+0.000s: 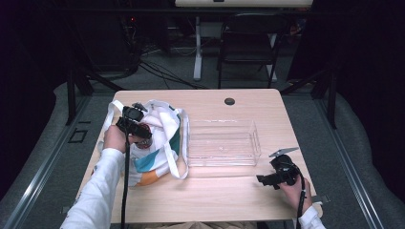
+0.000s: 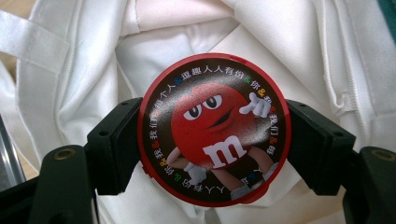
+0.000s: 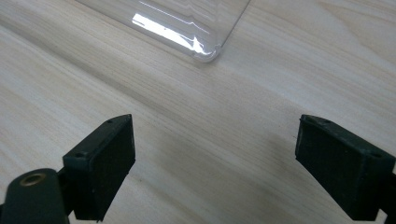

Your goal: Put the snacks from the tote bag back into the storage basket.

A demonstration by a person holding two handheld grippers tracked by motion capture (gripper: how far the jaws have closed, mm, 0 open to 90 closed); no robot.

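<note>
Nearest me on the right, my right gripper (image 1: pixel 261 180) rests low over the bare table (image 1: pixel 224 195) with its jaws wide apart and nothing between them, just short of the near right corner of the clear plastic tray (image 3: pixel 187 28). Farther off on the left, my left gripper (image 2: pixel 212 140) is clamped on the round red candy tin (image 2: pixel 214 129), held just over the open white tote bag (image 1: pixel 160 138).
</note>
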